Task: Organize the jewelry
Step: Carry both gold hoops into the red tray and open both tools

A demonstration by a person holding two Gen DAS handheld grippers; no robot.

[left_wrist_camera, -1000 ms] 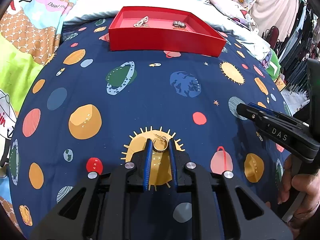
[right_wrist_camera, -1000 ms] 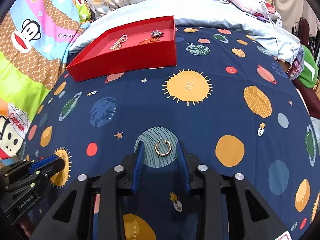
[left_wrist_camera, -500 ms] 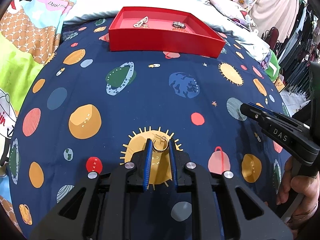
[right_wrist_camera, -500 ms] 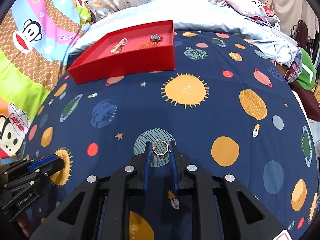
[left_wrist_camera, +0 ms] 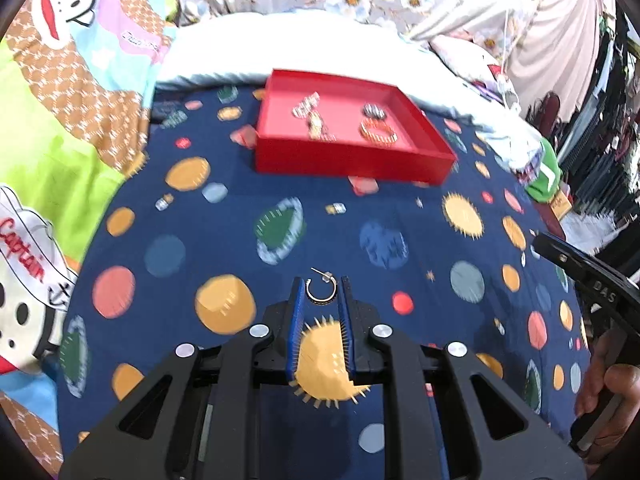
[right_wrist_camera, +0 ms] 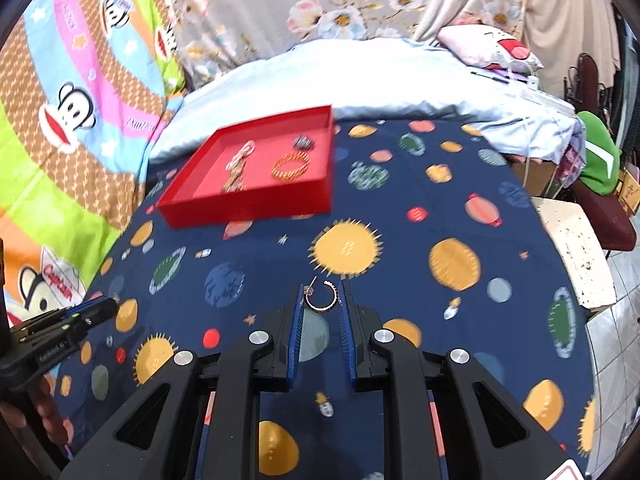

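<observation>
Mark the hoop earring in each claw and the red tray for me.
left hoop earring [left_wrist_camera: 321, 291], left wrist view, lower arc of the hoop.
right hoop earring [right_wrist_camera: 321, 299], right wrist view, lower arc of the hoop.
red tray [right_wrist_camera: 248, 208], right wrist view, near outer wall.

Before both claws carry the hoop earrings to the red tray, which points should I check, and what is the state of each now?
1. Left claw pinches its hoop earring: ok.
2. Right claw pinches its hoop earring: ok.
3. Both earrings lifted off the planet bedsheet: ok, it seems.
4. Red tray has free floor: ok, near its front wall.
5. Path to the tray free of obstacles: ok.
6. Grip firm enough for the move: cannot tell.
</observation>
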